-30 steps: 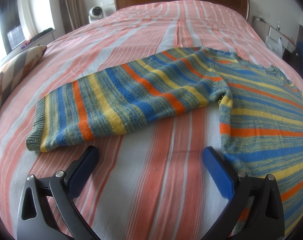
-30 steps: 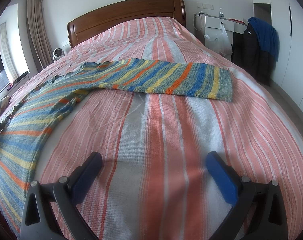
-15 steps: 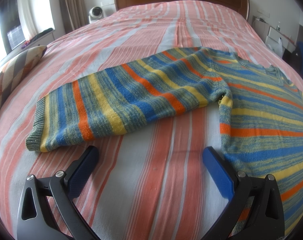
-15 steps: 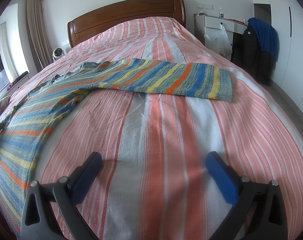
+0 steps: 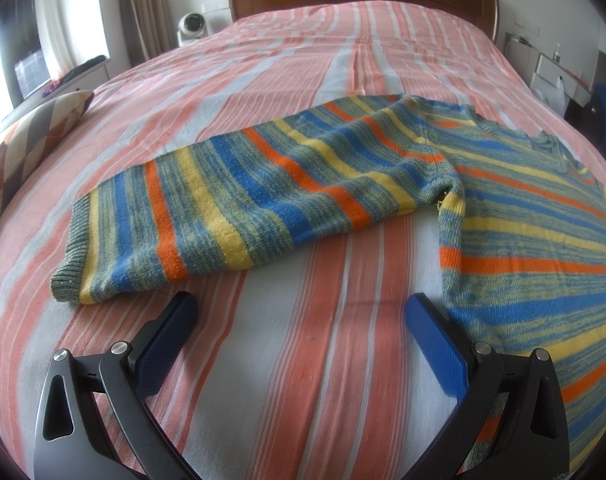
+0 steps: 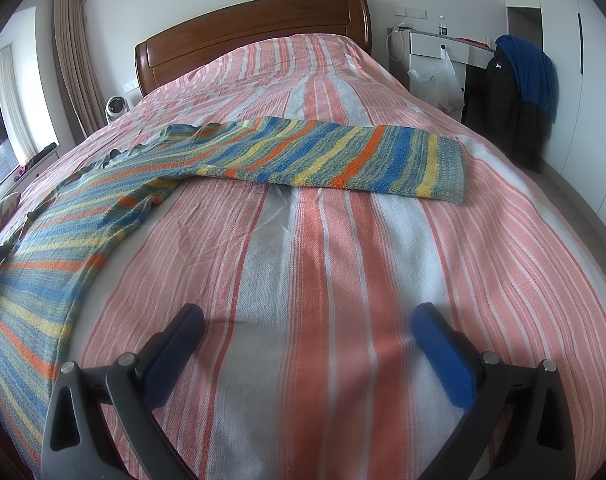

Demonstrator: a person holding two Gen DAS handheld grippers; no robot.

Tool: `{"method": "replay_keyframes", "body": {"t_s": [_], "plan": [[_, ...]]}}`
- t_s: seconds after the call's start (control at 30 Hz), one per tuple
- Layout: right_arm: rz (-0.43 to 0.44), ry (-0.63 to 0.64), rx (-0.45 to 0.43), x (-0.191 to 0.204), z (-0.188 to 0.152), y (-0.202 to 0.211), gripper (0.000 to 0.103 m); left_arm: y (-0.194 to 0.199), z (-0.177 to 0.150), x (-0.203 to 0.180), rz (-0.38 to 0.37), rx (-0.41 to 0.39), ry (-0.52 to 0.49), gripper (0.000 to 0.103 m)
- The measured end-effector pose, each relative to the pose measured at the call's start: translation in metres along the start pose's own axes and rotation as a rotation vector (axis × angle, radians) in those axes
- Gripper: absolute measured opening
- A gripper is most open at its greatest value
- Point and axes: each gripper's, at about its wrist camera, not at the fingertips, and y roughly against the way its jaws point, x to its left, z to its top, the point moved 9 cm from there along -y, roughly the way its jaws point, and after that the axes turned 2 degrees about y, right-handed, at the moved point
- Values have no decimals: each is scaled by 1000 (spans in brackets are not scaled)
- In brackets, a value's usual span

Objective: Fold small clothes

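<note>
A striped knit sweater (image 5: 523, 216) in blue, yellow, orange and green lies flat on the bed with both sleeves spread out. Its left sleeve (image 5: 239, 208) stretches across the left wrist view, cuff at the left. My left gripper (image 5: 301, 316) hovers open just in front of that sleeve, its right finger beside the sweater's body edge. In the right wrist view the other sleeve (image 6: 343, 156) lies across the bed further ahead, and the sweater body (image 6: 51, 248) runs down the left. My right gripper (image 6: 309, 328) is open above bare bedspread, well short of the sleeve.
The bed has a pink, orange and white striped cover (image 6: 323, 264) and a wooden headboard (image 6: 255, 28). A patterned pillow (image 5: 27, 148) lies at the left edge. A bedside table (image 6: 439, 56) with a plastic bag and a chair with dark clothes (image 6: 519, 92) stand right of the bed.
</note>
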Motion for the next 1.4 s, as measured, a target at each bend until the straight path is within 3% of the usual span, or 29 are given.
{"method": "replay_keyframes", "body": {"t_s": [0.17,0.43,0.7,0.8,0.93,0.97,1.0,1.07,1.13,1.2,1.27,1.3,1.4], "plan": [[0,0,0,0,0,0,103,-1,0,0,11,14,-7,103],[1,-1,-1,1,1,0,103,-7,3,1,-19,123,52,103],[0,-1,3,2,1,-1,103,1,-3,-3,-19,145,33,103],[-4,2,15,3,1,-2,103,30,-5,1,-36,98,84,102],[-1,14,82,6,2,0,102,106,-7,-5,4,-38,25,102],[48,-1,99,9,6,8,102,126,-9,-7,13,-69,18,102],[75,-22,94,8,8,12,102,147,-14,-9,10,-103,27,103],[186,-188,50,-8,23,31,102,174,-26,-15,-37,-144,76,103],[253,-394,11,-46,43,41,102,184,-41,-26,-107,-155,118,103],[265,-541,-6,-81,54,40,101,181,-46,-34,-138,-176,120,103],[274,-710,0,-122,63,26,93,172,-50,-39,-128,-185,107,103],[288,-755,15,-132,66,18,83,167,-52,-41,-124,-182,108,103],[320,-836,83,-148,76,-13,73,161,-53,-38,-129,-182,134,103]]}}
